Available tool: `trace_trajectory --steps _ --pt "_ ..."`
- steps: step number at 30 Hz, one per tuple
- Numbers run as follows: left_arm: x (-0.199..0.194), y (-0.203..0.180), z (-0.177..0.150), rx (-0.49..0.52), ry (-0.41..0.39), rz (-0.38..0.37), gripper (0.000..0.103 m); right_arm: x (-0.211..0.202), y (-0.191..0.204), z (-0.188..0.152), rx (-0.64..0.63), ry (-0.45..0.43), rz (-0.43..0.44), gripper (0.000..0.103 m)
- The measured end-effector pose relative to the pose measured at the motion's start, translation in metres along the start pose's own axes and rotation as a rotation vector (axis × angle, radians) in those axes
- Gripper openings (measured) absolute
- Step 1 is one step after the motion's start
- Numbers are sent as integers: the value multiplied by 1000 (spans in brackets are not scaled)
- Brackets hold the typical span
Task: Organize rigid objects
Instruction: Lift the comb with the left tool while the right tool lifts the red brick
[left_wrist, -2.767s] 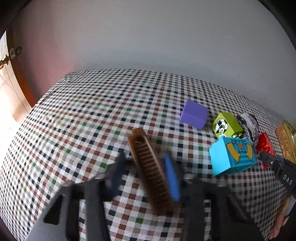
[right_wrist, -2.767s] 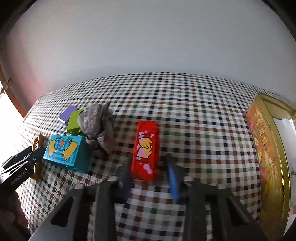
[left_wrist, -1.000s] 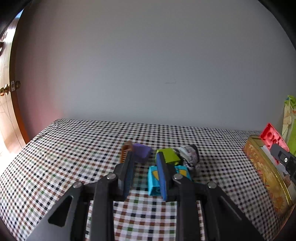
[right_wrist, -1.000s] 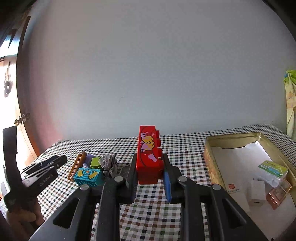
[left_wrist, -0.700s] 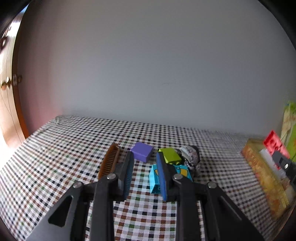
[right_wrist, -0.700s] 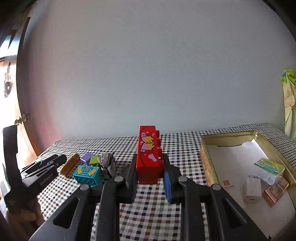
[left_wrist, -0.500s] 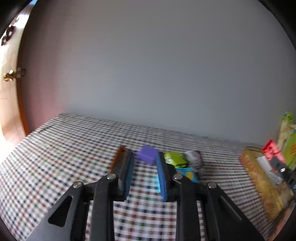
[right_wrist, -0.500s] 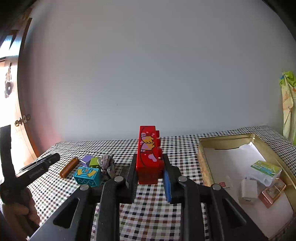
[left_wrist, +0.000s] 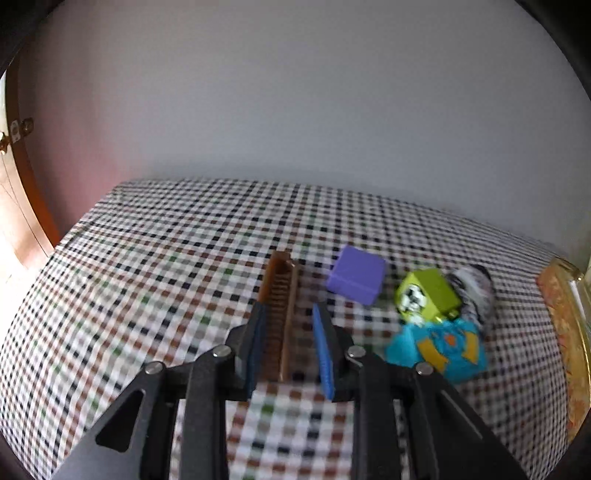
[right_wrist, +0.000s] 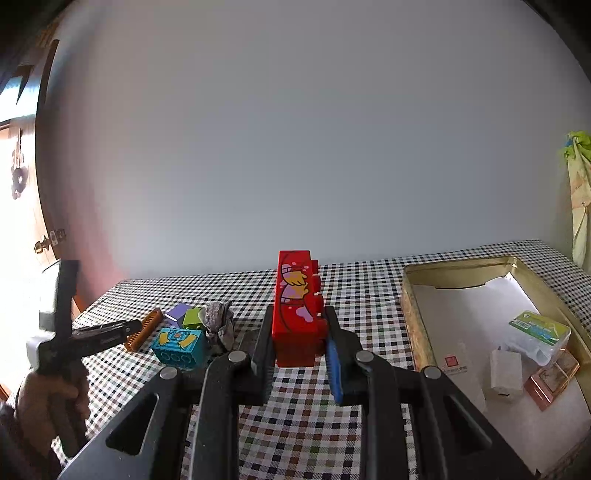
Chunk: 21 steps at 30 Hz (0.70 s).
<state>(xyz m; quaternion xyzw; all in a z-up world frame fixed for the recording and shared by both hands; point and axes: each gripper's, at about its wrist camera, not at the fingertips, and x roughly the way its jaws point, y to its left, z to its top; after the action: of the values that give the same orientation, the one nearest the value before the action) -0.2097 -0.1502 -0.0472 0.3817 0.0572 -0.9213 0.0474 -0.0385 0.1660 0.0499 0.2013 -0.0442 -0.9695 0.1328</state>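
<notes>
Right jaws (right_wrist: 299, 347) clenched on red brick (right_wrist: 297, 306), frame centre, above worktop (right_wrist: 369, 295). Left jaws (left_wrist: 290, 347) apart, straddling comb (left_wrist: 279, 295) without gripping. Mid-transfer, seemingly: brick next into tin (right_wrist: 410, 317) at right; comb needs closing on.

Beside gold tin (right_wrist: 413, 321): 4 toy blocks — red (right_wrist: 295, 314), teal (right_wrist: 179, 347), green (right_wrist: 192, 317), purple (right_wrist: 178, 312); 1 brown comb (right_wrist: 144, 329); 1 grey lump (right_wrist: 219, 325).

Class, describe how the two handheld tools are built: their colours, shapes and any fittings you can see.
Both the left tool and the right tool have black angular frames with triangular cut-outs and silver rivets. Each carries two flat fingers; one pad is bright blue.
</notes>
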Motion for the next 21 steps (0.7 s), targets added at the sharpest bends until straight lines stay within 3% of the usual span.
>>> trace_trajectory --steps 7,10,13,16,18,20,21 --pt "20 -10 12 64 29 48 25 6 1 -2 -1 29 6 25" --pt "19 -5 15 41 26 -2 28 8 1 -2 -2 36 9 25" --pt "22 0 15 16 25 -74 42 9 1 -3 4 46 19 25" --pt "23 -5 14 40 27 -63 61 9 1 -3 1 47 15 25" --pt "29 -6 13 43 65 -17 90 10 0 -4 2 51 16 25" --pt "42 1 12 2 139 -7 95 11 1 -4 4 54 17 25" --pt "39 5 13 -17 121 -20 93 11 1 -4 5 55 18 25"
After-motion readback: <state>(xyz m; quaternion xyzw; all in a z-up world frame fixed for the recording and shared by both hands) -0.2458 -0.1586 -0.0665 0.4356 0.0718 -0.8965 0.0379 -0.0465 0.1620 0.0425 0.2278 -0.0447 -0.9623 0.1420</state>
